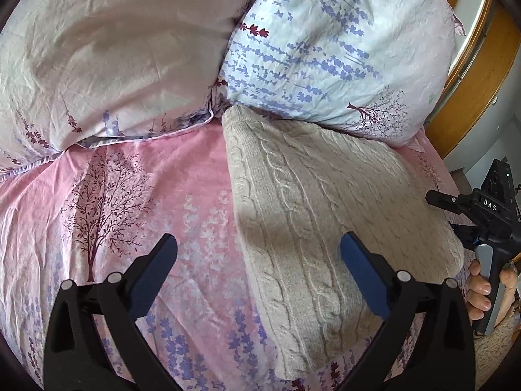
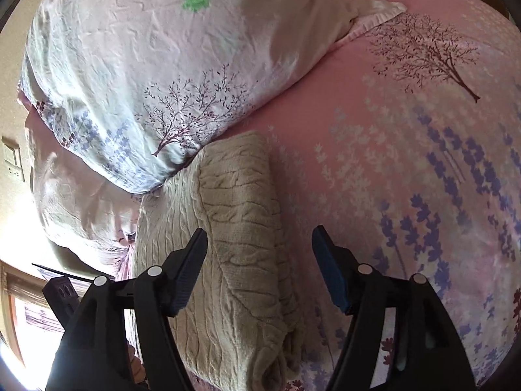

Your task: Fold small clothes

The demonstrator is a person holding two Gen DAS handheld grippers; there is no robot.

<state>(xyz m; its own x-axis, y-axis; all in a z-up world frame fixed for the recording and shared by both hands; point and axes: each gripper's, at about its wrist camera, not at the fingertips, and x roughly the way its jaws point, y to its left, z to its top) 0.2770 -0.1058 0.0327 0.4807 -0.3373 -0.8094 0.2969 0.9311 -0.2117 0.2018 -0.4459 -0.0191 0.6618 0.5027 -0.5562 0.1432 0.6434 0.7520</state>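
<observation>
A beige cable-knit sweater (image 1: 325, 215) lies folded into a compact block on the pink floral bedsheet (image 1: 130, 202), its far end against the pillows. My left gripper (image 1: 259, 251) is open and empty, hovering above the sweater's left edge. My right gripper (image 2: 260, 244) is open and empty above the sweater (image 2: 241, 260), where folded layers show. The right gripper also shows in the left wrist view (image 1: 456, 215) at the sweater's right edge, held by a hand.
Two pillows lie at the head of the bed, a pale pink one (image 1: 107, 58) and a blue-flowered one (image 1: 332, 49). A wooden headboard (image 1: 469, 75) stands at the right. A wall socket (image 2: 13, 159) shows at the left of the right wrist view.
</observation>
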